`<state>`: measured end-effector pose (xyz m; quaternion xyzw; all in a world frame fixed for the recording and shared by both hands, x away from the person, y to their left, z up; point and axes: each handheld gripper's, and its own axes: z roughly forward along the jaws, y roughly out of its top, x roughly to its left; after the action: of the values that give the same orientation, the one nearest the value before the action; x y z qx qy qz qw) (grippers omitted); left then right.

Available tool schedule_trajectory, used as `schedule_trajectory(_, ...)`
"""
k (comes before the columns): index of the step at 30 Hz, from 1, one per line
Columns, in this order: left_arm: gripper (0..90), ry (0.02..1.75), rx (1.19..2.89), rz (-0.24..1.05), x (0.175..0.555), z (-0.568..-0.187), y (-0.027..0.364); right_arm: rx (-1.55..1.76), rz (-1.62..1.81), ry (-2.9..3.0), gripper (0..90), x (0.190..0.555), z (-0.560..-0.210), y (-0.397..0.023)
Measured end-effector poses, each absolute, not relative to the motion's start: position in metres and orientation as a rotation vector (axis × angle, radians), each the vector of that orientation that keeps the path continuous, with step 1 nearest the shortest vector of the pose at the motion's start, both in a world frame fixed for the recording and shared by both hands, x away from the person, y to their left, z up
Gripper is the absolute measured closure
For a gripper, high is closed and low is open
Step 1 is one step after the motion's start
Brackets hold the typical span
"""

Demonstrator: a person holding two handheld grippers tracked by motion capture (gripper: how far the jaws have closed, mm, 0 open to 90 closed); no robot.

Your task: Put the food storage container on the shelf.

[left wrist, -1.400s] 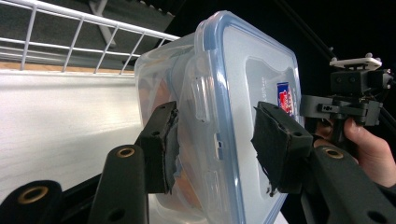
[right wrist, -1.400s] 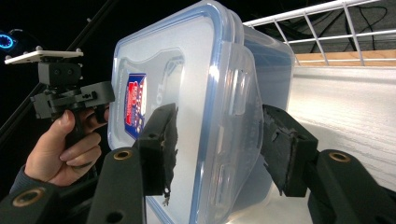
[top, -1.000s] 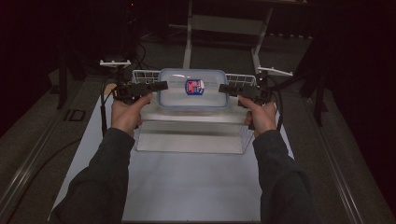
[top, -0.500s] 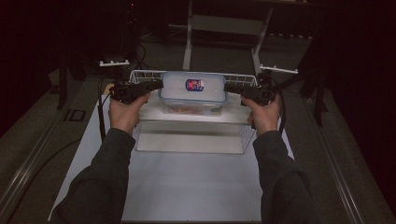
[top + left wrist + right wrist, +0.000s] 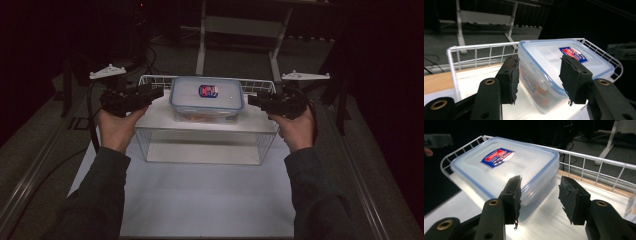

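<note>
The lidded plastic food container (image 5: 206, 99) sits on the flat top of a clear rack (image 5: 205, 137), just in front of a white wire rail (image 5: 155, 79) that fences the back and sides. The rack stands on the white tabletop (image 5: 200, 195).

The left claw (image 5: 159, 92) is just off the container's left end and the right claw (image 5: 251, 100) just off its right end. Neither touches it. Both stand fairly wide and hold nothing. The right claw's jaws have just been closing a little, with nothing pressed between them.

The container is probably stiff, smooth and somewhat slippery, and the orange contents seen through its wall suggest moderate weight. One claw at a corner would likely let it tip or slide. The firmer hold would be one claw on each short end, pads under or against the blue-trimmed lid rim.

The high view shows the symmetry of the two claws about the box and the rack beneath. The left gripper view adds the container (image 5: 564, 72) looming between its pads (image 5: 511, 77), with orange packets inside. The right gripper view shows the red and blue label (image 5: 497, 156) on the lid and a clear gap between the box's corner and the near pad (image 5: 514, 195).
</note>
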<state>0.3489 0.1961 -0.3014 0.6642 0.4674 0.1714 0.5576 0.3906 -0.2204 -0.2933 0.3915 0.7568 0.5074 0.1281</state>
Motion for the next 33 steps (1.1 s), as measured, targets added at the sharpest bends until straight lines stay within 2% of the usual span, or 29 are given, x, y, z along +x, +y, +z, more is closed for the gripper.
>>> schedule_trajectory(6, 46.7, 1.009, 1.670, 0.509, 0.321, -0.295, 0.202, 1.040, 1.445, 2.213, 50.1, 0.369, -0.286, -0.229)
schedule_trajectory(16, 46.3, 0.914, 1.737, 0.542, 0.290, -0.311, 0.226, 0.910, 1.395, 2.214, 49.5, 0.332, -0.289, -0.251)
schedule_trajectory(25, 45.5, 0.927, 1.757, 0.592, 0.269, -0.339, 0.243, 0.887, 1.264, 2.252, 47.4, 0.306, -0.330, -0.265)
schedule_trajectory(33, 44.6, 0.929, 1.788, 0.589, 0.246, -0.382, 0.252, 0.931, 1.226, 2.241, 46.3, 0.290, -0.369, -0.283)
